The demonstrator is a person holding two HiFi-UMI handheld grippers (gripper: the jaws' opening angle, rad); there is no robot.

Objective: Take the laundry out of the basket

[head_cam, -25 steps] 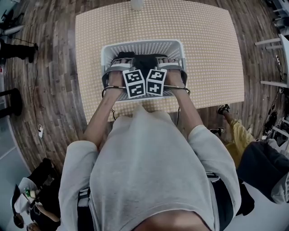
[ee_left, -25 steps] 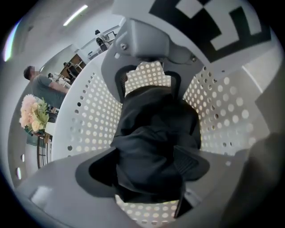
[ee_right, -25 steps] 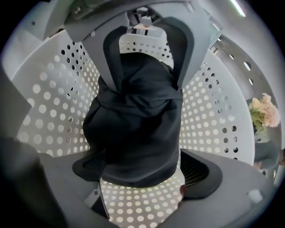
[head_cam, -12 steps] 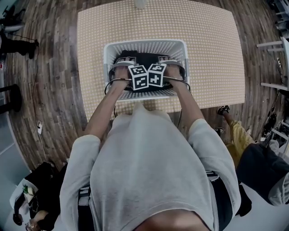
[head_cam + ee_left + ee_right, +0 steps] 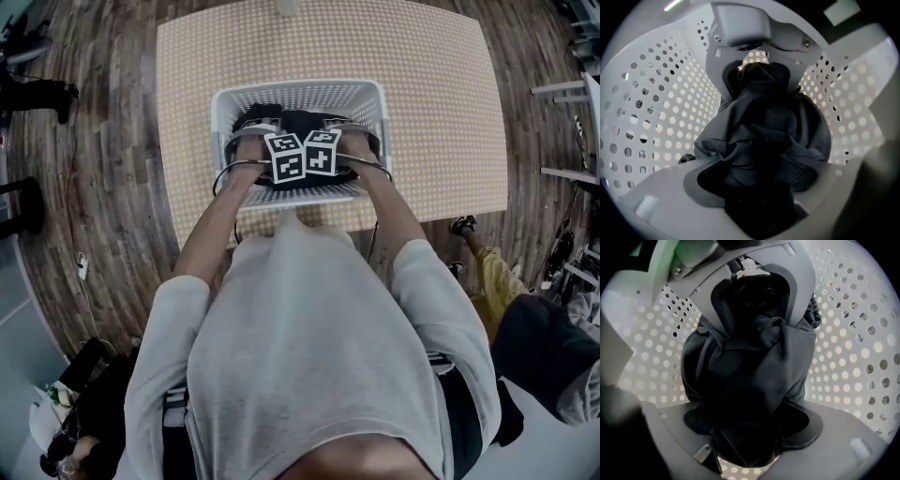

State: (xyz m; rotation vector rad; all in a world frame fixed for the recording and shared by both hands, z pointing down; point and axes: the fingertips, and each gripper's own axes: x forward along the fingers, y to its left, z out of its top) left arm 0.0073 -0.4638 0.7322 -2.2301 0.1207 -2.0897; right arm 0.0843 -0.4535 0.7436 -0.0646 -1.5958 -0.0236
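The white perforated laundry basket [image 5: 295, 94] stands on the dotted tabletop [image 5: 431, 112], close to its near edge and midway between the side edges. A heap of dark laundry [image 5: 298, 122] lies inside it. Both claws point down into the basket, side by side. The left claw [image 5: 757, 187] has just been closing, and a bunched fold of the dark cloth fills the gap between its jaws, pressed from both sides. The right claw [image 5: 747, 427] has likewise been closing and pinches a gathered bundle of the same cloth
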